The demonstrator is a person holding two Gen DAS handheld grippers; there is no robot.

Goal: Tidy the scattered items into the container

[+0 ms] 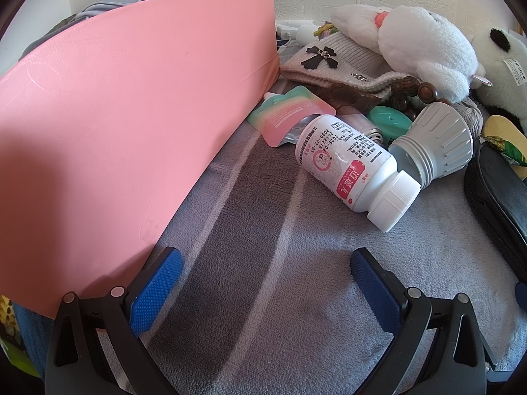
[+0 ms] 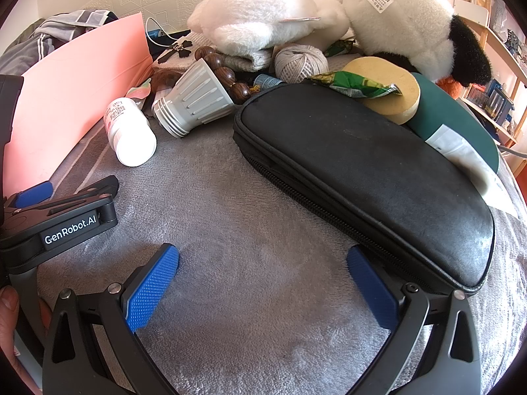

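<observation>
1. The left gripper (image 1: 265,291) has its blue fingers (image 1: 154,293) spread wide, holding nothing, low over the grey blanket (image 1: 263,247).
2. The right gripper (image 2: 263,291) is spread wide too and empty; its right finger (image 2: 370,291) is just beside the black case (image 2: 362,164).
3. The pink box (image 1: 115,131) stands left of the left gripper, its wall rising from the blanket.
4. A white bottle (image 1: 355,168) lies on its side ahead, cap towards the camera, touching a grey ribbed cup (image 1: 434,141) also tipped over.
5. A pastel pouch (image 1: 290,115) lies against the box wall.
6. Farther back: wooden beads (image 2: 227,79), a twine ball (image 2: 298,62), a knit hat (image 1: 336,62), a white plush (image 1: 425,46), a panda plush (image 2: 411,23).
7. On the case rest a green wrapper (image 2: 355,85) and a tan disc (image 2: 392,98).
</observation>
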